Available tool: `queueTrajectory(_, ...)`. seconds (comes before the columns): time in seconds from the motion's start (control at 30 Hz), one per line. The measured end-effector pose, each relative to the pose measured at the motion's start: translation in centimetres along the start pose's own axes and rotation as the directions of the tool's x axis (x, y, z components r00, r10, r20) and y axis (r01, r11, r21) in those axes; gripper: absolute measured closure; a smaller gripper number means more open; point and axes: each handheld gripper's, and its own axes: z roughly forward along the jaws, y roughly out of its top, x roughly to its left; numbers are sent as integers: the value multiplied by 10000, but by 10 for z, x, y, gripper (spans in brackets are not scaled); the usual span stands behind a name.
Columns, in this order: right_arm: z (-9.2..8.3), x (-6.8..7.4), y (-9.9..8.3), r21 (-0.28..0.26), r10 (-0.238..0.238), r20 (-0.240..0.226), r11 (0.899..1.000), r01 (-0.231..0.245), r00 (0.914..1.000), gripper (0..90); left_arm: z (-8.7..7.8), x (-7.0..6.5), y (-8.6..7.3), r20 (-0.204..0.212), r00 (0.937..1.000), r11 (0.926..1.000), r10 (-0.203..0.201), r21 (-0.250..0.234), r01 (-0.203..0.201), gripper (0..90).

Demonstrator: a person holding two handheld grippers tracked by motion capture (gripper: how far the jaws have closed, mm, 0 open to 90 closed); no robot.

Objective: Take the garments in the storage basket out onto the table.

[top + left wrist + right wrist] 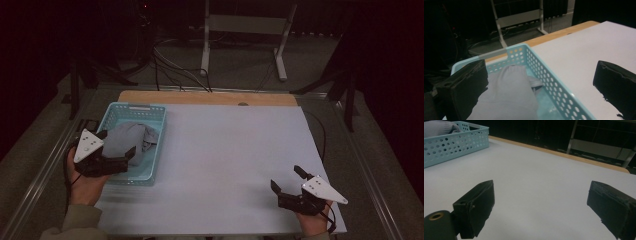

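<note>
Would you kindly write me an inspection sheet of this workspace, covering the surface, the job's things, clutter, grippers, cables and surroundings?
Surface: white sheet over a wooden table, whose edge shows at the far side.
Job's things: light blue perforated basket at the left, holding a bunched grey cloth.
Clutter: nothing seen.
Grippers: left gripper open, one jaw over the cloth, the other outside the basket wall; right gripper open above bare sheet near the right corner.
Cables: black cables on the floor beyond the table; a cable trails from each gripper.
Surroundings: dark room, grey floor, white frame stand behind the table.
</note>
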Motion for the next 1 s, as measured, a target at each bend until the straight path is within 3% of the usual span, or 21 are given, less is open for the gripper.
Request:
queueTrajectory(0.27,-1,0,0,-41,31,30,10000,-31,10000,76,8,13,0,-230,9993,9995,-280,103,282,3)
queueTrajectory(0.5,0,0,0,-12,12,11,10000,-12,10000,76,15,18,-3,-129,9999,9995,-97,287,101,3)
queueTrajectory(1.0,0,0,0,23,-33,-37,10000,33,10000,76,36,33,-6,-466,9985,9958,-304,852,342,7)
